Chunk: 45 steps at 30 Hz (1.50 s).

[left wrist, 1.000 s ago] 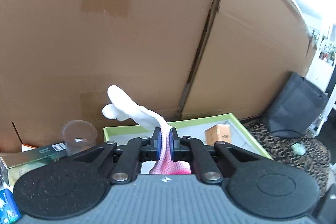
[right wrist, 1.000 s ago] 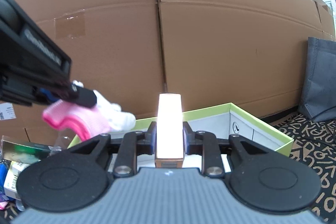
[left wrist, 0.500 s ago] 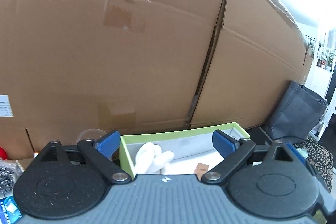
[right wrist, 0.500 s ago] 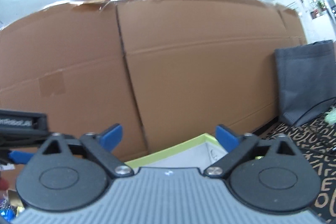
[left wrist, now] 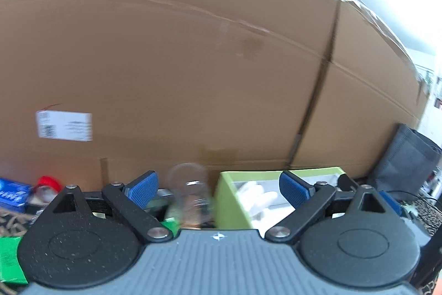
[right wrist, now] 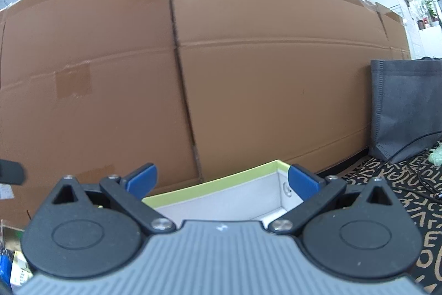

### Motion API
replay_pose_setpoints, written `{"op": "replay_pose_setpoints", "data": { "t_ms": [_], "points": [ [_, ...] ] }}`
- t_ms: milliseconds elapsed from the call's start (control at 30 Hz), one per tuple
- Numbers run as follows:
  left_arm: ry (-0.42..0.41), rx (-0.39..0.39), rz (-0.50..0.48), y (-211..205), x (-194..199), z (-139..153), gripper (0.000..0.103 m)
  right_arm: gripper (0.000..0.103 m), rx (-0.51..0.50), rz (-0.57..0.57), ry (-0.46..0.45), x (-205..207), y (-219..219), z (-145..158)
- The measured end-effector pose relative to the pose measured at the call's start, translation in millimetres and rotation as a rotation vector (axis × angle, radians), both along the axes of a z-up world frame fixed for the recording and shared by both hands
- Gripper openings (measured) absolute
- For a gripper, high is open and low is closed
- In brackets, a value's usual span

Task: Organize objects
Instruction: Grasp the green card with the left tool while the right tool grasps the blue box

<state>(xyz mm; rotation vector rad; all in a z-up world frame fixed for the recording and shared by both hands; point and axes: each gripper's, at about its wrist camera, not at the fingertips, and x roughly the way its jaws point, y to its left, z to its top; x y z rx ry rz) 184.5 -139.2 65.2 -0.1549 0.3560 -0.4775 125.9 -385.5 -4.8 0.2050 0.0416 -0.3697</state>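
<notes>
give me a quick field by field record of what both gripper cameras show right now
left gripper: open, holding nothing
right gripper: open, holding nothing
green box: open-topped, white inside, ahead of both grippers
white glove: lying inside the green box
clear plastic cup: just left of the green box, blurred
backdrop: cardboard wall
grey bag: standing at right, against the cardboard wall

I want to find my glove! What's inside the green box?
Inside the green box lies a white glove on its pale floor. The left gripper, open, covers the nearer part, so anything else there is hidden.
</notes>
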Motion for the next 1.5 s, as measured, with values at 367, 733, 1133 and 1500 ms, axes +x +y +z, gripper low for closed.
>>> {"op": "replay_pose_setpoints", "data": {
  "t_ms": [367,733,1133,1500],
  "points": [
    [0.077,-0.074,0.175,90,-4,-38,0.097,0.103,-0.121,0.197,0.014,7,61,2],
    [0.073,0.016,0.293,142,5,-74,0.097,0.103,-0.164,0.540,0.058,2,130,-6],
    [0.274,0.007,0.343,174,41,-93,0.097,0.103,-0.259,0.758,0.268,14,200,-38],
    [0.281,0.122,0.335,167,51,-109,0.083,0.078,-0.298,0.786,0.393,51,244,-47]
  ]
}}
